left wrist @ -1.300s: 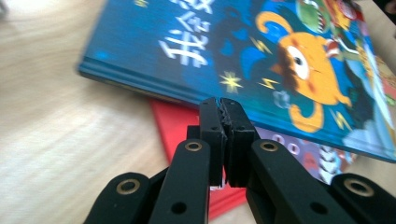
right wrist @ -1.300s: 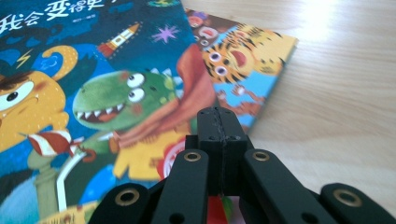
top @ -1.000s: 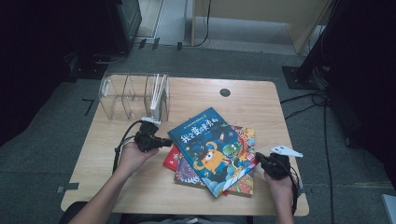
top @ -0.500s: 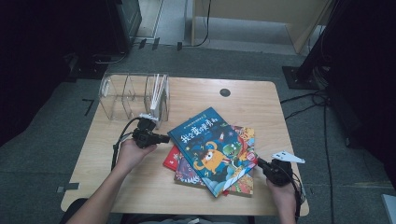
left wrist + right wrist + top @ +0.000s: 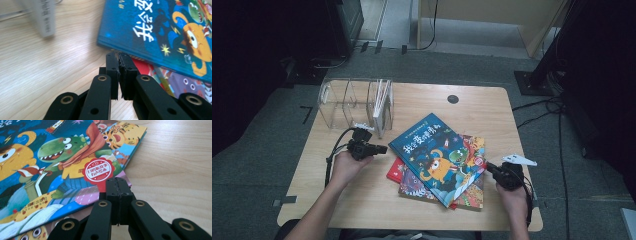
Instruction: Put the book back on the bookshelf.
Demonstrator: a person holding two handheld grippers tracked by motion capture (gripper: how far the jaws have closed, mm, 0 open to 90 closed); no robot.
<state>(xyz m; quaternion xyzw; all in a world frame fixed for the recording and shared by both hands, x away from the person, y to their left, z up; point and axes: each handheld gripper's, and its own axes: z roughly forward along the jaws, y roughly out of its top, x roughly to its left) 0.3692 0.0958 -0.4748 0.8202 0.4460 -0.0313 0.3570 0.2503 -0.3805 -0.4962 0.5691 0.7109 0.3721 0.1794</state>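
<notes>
So: blue picture book [image 5: 439,156] lies face up on top of a small stack of books [image 5: 467,192], mid surface [image 5: 482,107], slightly right of centre; left gripper [image 5: 379,149] sits just off the book's left corner, jaws pressed together on nothing, not touching the cover; right gripper [image 5: 488,166] at the book's right edge, jaws also closed and empty, tips just beside the red sticker [image 5: 98,171]; clear file rack [image 5: 352,102] at rear left, well apart from the stack.

A lab-like recording room: lone wooden table [image 5: 362,200] on grey carpet, floor cables [image 5: 557,107], dark equipment stands.
</notes>
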